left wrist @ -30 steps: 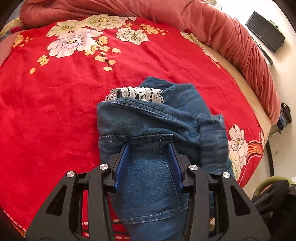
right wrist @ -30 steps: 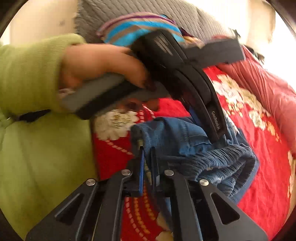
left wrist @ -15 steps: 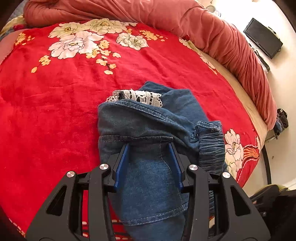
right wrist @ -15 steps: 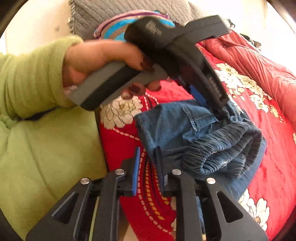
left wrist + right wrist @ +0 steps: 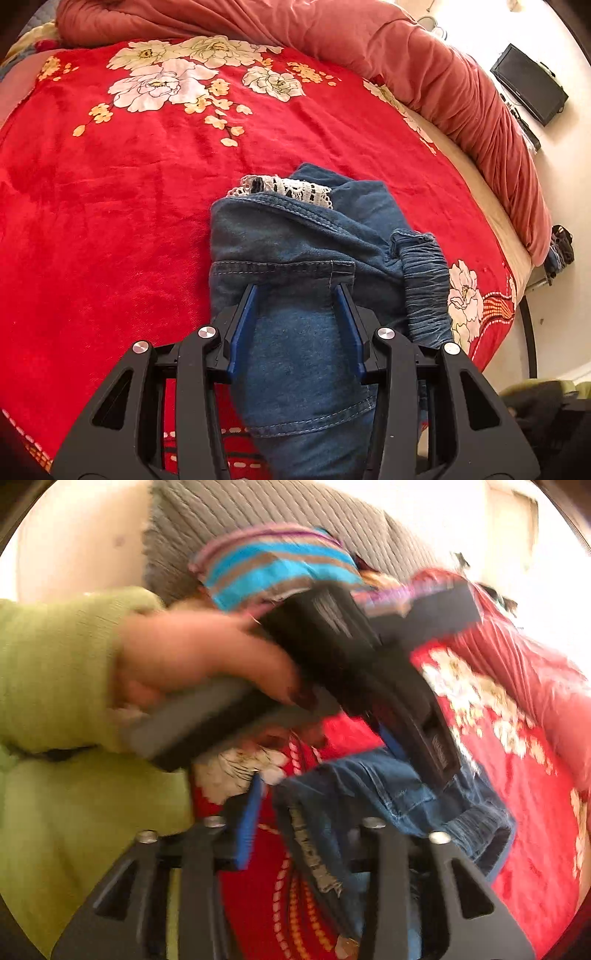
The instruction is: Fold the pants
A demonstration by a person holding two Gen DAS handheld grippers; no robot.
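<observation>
Blue denim pants (image 5: 295, 251) lie bunched in a thick fold on the red flowered blanket (image 5: 110, 221), with white lace trim (image 5: 291, 190) at the far edge and an elastic waistband (image 5: 424, 284) to the right. My left gripper (image 5: 296, 290) is shut on the fold, and denim fills the gap between its blue pads. In the blurred right wrist view my right gripper (image 5: 306, 797) has its jaws opening. A loose denim edge (image 5: 314, 849) hangs between them, clear of the left pad (image 5: 251, 819); the right pad is hidden behind cloth.
A person's hand (image 5: 192, 661) in a green sleeve (image 5: 55, 664) holds the left gripper's handle just beyond my right gripper. A pink quilt (image 5: 443, 85) is rolled along the bed's far edge. A grey cushion (image 5: 258, 524) and striped cloth (image 5: 273, 568) lie behind.
The right gripper's jaws went from shut on the denim edge to spread apart, and its view shifted sideways. The left gripper kept its hold and place.
</observation>
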